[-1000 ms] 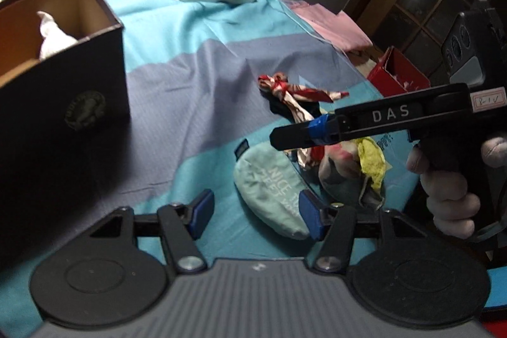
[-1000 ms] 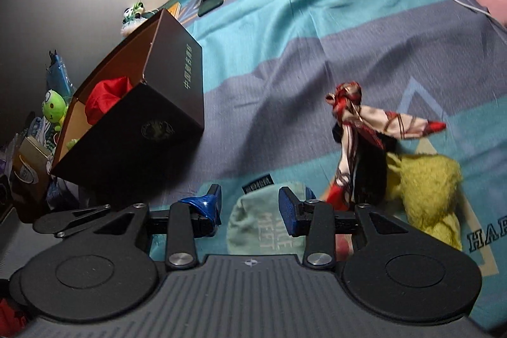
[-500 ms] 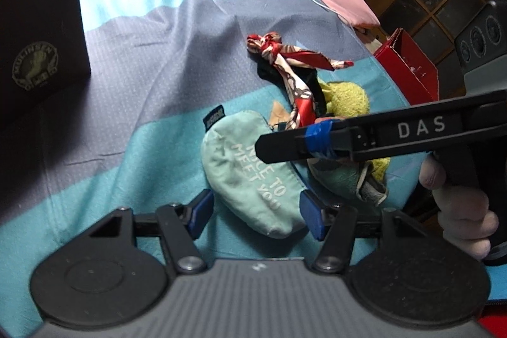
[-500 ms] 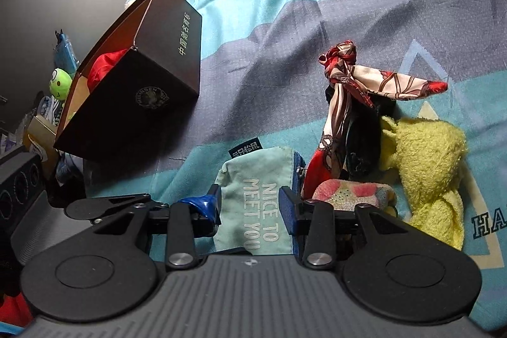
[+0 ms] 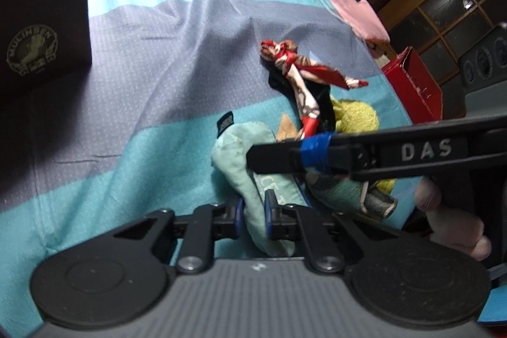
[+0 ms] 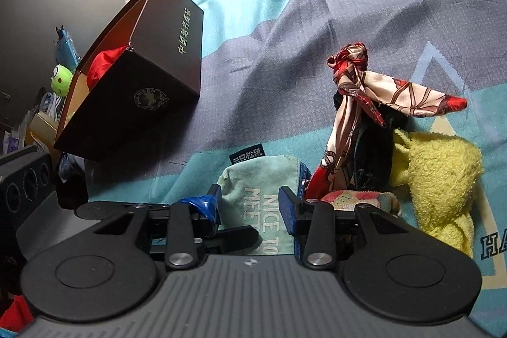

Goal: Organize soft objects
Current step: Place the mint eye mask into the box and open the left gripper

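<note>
My left claw (image 5: pixel 253 216) has just been closing, and its blue pads now pinch the near edge of the mint-green zip pouch (image 5: pixel 240 148), which lies on the striped blanket (image 5: pixel 158 84) at the front of the pile of soft things. My right claw (image 6: pixel 250 208) hangs over the same pouch (image 6: pixel 263 179) with its jaws partly apart; the fabric sits between them, but I see no pad pressing on it, so I read it as not gripping.

The pouch looks light and limp: thin cloth, bunched where I have hold of it. I expect it to droop and swing on the lift, not hold its shape. A pinch on one edge should carry it, though smooth fabric may slide, so a fold or the blue zip seam is the safer hold.

Just beside it lie the red patterned scarf (image 6: pixel 364 91), a fluffy yellow towel (image 6: pixel 440 173) and a small pink-and-cream piece (image 6: pixel 351 200), the scarf's tail touching the pouch; it may drag along. The dark brown box (image 6: pixel 149 84), open and already holding something red, stands well apart to the left.
</note>
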`<state>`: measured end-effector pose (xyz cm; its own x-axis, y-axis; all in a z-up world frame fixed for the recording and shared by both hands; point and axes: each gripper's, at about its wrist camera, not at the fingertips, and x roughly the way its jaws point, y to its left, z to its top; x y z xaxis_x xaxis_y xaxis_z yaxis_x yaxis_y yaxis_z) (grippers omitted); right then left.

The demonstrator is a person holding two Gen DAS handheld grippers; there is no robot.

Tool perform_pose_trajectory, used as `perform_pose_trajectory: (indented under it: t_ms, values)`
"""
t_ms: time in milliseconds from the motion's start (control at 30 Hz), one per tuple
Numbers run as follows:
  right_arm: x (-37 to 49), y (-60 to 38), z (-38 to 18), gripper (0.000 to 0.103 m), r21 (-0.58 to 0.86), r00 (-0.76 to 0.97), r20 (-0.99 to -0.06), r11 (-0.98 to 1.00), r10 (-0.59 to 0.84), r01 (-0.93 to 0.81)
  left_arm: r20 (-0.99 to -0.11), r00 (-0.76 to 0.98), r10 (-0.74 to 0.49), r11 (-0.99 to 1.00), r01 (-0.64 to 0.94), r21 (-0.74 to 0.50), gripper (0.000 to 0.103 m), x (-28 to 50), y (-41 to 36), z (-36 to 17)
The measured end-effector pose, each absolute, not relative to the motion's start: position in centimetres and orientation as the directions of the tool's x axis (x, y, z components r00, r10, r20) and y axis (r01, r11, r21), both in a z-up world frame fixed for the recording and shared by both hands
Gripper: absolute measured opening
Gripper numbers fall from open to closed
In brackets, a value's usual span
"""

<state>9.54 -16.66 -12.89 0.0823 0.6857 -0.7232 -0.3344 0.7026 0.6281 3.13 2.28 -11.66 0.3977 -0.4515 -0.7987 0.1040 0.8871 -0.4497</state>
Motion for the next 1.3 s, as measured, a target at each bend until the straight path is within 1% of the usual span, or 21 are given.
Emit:
perform_pose_trajectory:
  t_ms: [133, 300, 433, 600, 667, 767, 867, 933, 967, 1067, 1167, 1233, 1267, 1300]
  values:
    - [9.7, -16.2, -12.7, 0.024, 0.665, 0.053, -0.703, 0.681, 0.710, -0.306, -0.776, 0.431, -0.460, 0.883, 0.127, -0.453, 0.006, 2.8, 3.0, -10.0]
    - [10.2, -15.1, -10.6, 0.023, 0.753, 0.017, -0.619, 0.599, 0.785, -0.271, -0.722, 0.503, -0.475, 0.869, 0.140, -0.475, 0.006, 1.9, 5.7, -6.8]
    - [10.3, -12.5, -6.7, 0.023, 0.781, 0.032, -0.540, 0.515, 0.841, -0.352, -0.664, 0.586, -0.465, 0.872, 0.173, -0.458, 0.006, 1.2, 8.6, -2.8]
    - [11.5, -8.3, -1.7, 0.024, 0.781, 0.078, -0.432, 0.416, 0.898, -0.465, -0.578, 0.715, -0.394, 0.904, 0.190, -0.382, 0.006, 0.7, 13.2, 2.6]
    - [12.1, -6.5, -0.4, 0.025, 0.781, 0.091, -0.391, 0.383, 0.916, -0.493, -0.548, 0.753, -0.365, 0.915, 0.181, -0.361, 0.006, 0.8, 15.1, 4.1]
    - [13.2, -3.2, 0.8, 0.025, 0.771, 0.112, -0.358, 0.361, 0.927, -0.525, -0.529, 0.789, -0.313, 0.934, 0.155, -0.323, 0.006, 1.6, 17.9, 5.1]
    - [14.2, 0.4, 0.4, 0.026, 0.749, 0.135, -0.373, 0.384, 0.918, -0.540, -0.548, 0.792, -0.270, 0.945, 0.109, -0.308, 0.006, 3.3, 20.6, 4.5]
    - [14.9, 2.4, -0.4, 0.026, 0.728, 0.147, -0.402, 0.413, 0.904, -0.547, -0.586, 0.779, -0.222, 0.956, 0.055, -0.288, 0.006, 4.6, 22.0, 3.2]
    - [15.0, 3.4, -0.9, 0.025, 0.708, 0.165, -0.431, 0.446, 0.887, -0.548, -0.607, 0.772, -0.189, 0.962, 0.022, -0.272, 0.007, 5.2, 22.6, 2.4]
    - [15.3, 4.9, -2.1, 0.025, 0.666, 0.196, -0.490, 0.510, 0.849, -0.544, -0.681, 0.728, -0.085, 0.975, -0.079, -0.207, 0.008, 6.4, 24.4, -0.4]
    - [15.1, 4.7, -2.6, 0.025, 0.666, 0.197, -0.497, 0.517, 0.845, -0.538, -0.720, 0.689, -0.086, 0.965, -0.122, -0.232, 0.009, 6.2, 26.0, -2.1]
    - [15.0, 4.4, -2.6, 0.025, 0.661, 0.209, -0.502, 0.529, 0.839, -0.533, -0.736, 0.673, -0.073, 0.964, -0.143, -0.226, 0.016, 6.0, 26.3, -2.5]
    - [15.0, 4.1, -2.6, 0.025, 0.665, 0.216, -0.500, 0.532, 0.838, -0.525, -0.746, 0.664, -0.058, 0.964, -0.156, -0.214, 0.022, 5.9, 26.3, -2.6]
    - [15.0, 3.8, -2.7, 0.025, 0.672, 0.222, -0.496, 0.533, 0.839, -0.514, -0.752, 0.657, -0.046, 0.965, -0.165, -0.203, 0.023, 5.8, 26.2, -2.6]
